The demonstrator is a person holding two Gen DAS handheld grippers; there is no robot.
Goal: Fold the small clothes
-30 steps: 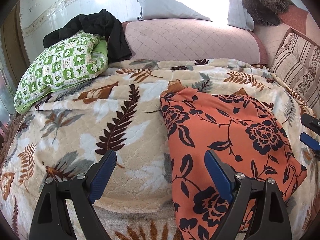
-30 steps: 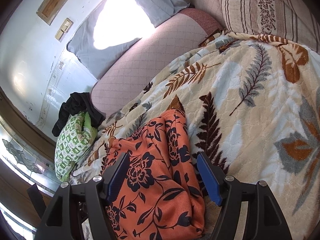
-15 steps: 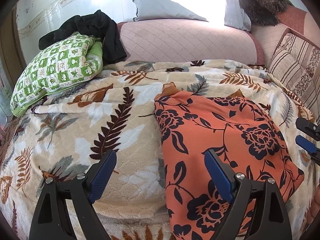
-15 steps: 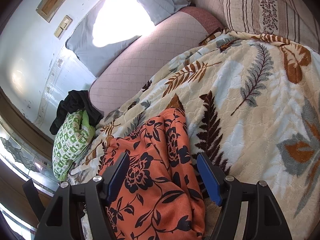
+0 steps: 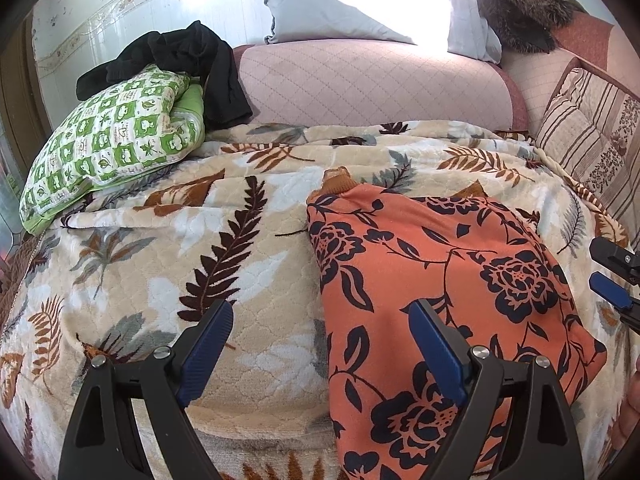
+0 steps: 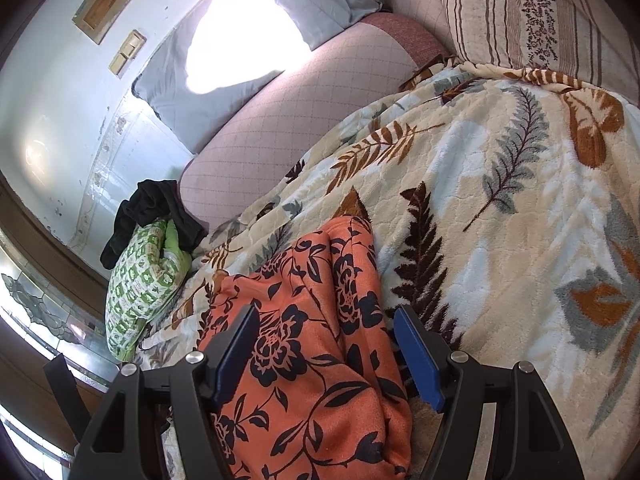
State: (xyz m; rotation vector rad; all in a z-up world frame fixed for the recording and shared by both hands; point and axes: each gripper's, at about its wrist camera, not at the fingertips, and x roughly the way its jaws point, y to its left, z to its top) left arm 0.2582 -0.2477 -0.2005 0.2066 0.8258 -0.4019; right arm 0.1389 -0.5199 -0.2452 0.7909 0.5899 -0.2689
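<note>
An orange garment with dark flower print lies folded on the leaf-patterned blanket. My left gripper is open and empty, hovering over the garment's near left edge. My right gripper is open and empty, low over the garment's right edge. The right gripper's blue fingertips show at the right edge of the left wrist view, beside the garment.
A green checked pillow with a black garment on it lies at the back left. A pink quilted bolster and grey pillow line the wall. A striped cushion stands on the right.
Both grippers have drifted slightly; the garment sits a little lower and to the left in the left wrist view. The jaws stay open and the garment has not moved on the blanket.
</note>
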